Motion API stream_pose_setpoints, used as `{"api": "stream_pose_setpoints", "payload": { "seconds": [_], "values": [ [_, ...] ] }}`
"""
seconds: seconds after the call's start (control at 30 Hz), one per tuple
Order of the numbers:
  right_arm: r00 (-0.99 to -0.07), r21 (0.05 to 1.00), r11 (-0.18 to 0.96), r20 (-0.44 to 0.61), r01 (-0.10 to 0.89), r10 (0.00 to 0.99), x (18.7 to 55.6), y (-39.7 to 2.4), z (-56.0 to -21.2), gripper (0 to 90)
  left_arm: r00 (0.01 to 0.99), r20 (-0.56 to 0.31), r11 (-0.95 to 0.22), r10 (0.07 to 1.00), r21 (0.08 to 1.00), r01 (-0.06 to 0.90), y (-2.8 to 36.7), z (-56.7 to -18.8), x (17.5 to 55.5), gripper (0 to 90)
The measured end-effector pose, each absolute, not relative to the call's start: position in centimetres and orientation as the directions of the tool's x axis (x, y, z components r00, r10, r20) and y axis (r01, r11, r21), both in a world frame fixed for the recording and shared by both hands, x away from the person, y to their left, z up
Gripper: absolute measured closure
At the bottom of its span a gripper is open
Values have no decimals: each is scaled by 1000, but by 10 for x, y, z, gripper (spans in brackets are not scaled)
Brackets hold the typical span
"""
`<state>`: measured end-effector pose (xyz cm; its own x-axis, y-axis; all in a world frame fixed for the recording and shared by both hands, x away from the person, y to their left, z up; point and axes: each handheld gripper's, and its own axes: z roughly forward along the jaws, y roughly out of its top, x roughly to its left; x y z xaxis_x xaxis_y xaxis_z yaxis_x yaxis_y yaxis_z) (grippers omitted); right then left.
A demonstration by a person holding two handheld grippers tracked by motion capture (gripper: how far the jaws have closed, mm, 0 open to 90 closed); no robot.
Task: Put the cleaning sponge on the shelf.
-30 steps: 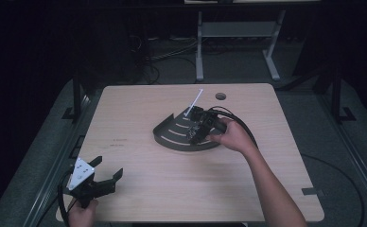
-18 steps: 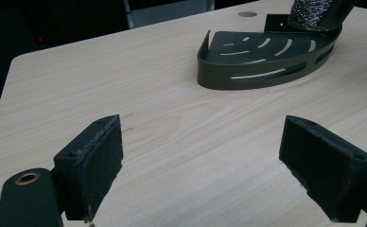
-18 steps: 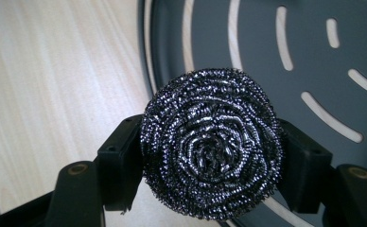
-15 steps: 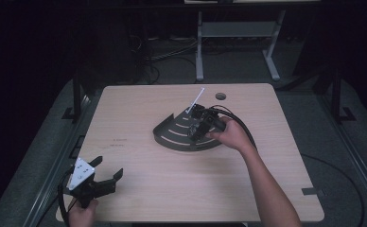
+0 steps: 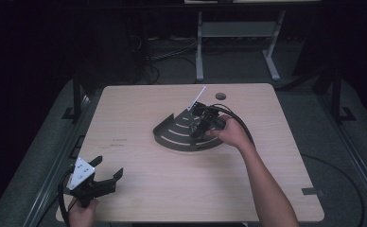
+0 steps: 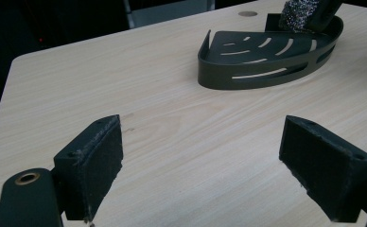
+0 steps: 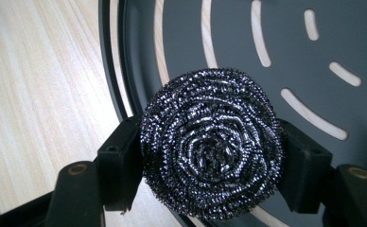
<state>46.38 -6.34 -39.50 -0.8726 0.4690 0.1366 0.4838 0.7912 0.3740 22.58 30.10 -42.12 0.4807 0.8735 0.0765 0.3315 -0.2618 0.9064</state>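
**Steel scourer clamped over corner tray; left tongs idle and apart**

Right tongs: the two black jaws are pressed against opposite sides of a round, coiled, silver-grey steel-wire scouring pad. The pad sits squarely between the pads, bulging slightly above and below them, and is gripped firmly. In the high view the right tongs are held by the person's right hand, which reaches in from the lower right, with a black cable looping behind the wrist.

Directly beyond the clamped scourer lies a dark grey, quarter-round metal corner tray with curved slots in its floor. The scourer is over the tray's floor, near its curved rim; whether it touches the floor cannot be told. The light wooden table shows to the left of these jaws.

Left tongs: jaws stand wide apart, nothing between them, bare tabletop below. The tray lies well ahead of them and to the right, with the scourer at its far end. In the high view the left tongs rest near the table's near left corner, held by the left hand.
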Motion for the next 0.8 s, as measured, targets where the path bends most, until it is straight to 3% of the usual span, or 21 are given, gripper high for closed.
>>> {"api": "stream_pose_setpoints", "payload": {
  "seconds": [0.37, 0.8],
  "values": [
    [-872, 377, 790, 130, 484, 472, 474, -60, -389, 330, 480, 71, -257, 874, 907, 334, 300, -422, 227, 138],
    [-847, 318, 787, 140, 529, 513, 484, -57, -411, 329, 481, 78, -263, 873, 907, 329, 300, -420, 226, 137]
  ]
}}
